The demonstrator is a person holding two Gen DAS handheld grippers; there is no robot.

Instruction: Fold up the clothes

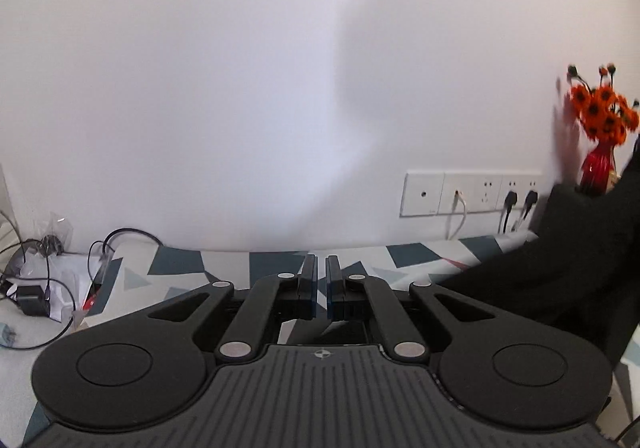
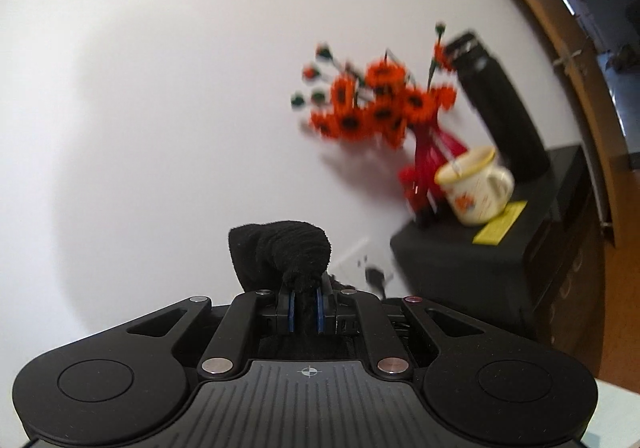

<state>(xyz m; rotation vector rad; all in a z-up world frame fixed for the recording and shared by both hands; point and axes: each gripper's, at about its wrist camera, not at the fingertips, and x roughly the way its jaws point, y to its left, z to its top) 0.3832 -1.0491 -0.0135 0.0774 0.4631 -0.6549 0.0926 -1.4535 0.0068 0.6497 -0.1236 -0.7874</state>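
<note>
Right gripper is pinching a bunch of the black garment, which is hanging to the right of the nearly closed, empty left gripper.

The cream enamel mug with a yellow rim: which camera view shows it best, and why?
The right wrist view: the cream enamel mug with a yellow rim stands whole, though blurred, on the black cabinet. The left wrist view shows none of it.

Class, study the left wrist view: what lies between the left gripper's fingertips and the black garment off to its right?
In the left wrist view, only bare patterned tablecloth lies between the left gripper and the black garment. The jaws stand nearly closed with nothing between them.
</note>
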